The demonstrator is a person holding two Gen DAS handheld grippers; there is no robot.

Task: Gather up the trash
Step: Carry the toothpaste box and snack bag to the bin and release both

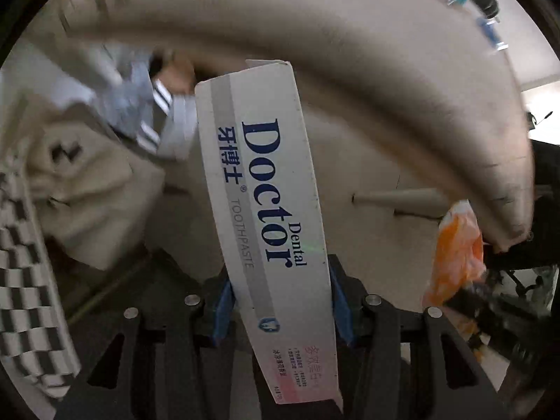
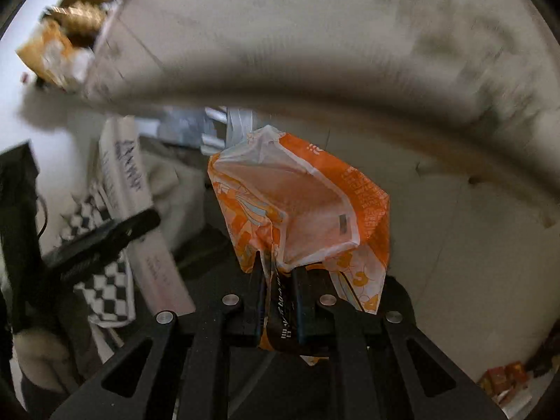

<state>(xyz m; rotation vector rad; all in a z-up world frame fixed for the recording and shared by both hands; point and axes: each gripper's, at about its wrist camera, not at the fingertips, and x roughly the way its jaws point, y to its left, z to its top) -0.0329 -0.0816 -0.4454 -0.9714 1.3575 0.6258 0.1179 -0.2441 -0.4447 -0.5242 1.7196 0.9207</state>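
Observation:
My left gripper [image 1: 281, 301] is shut on a white toothpaste box [image 1: 266, 189] printed "Dental Doctor", which stands out forward between the blue pads [image 1: 224, 309]. My right gripper [image 2: 280, 301] is shut on a crumpled orange and clear snack wrapper [image 2: 301, 206]. The wrapper also shows at the right of the left wrist view [image 1: 455, 252]. The toothpaste box and the left gripper show at the left of the right wrist view [image 2: 136, 210]. Both are held over the open mouth of a large beige cardboard box [image 1: 350, 70].
Inside the box lie a silvery crumpled wrapper [image 1: 140, 112], beige cloth or paper [image 1: 87, 182] and a black-and-white checkered cloth [image 1: 24, 280]. Orange packets [image 2: 52, 52] lie outside the box at upper left of the right wrist view. Small red items [image 2: 504, 378] sit at lower right.

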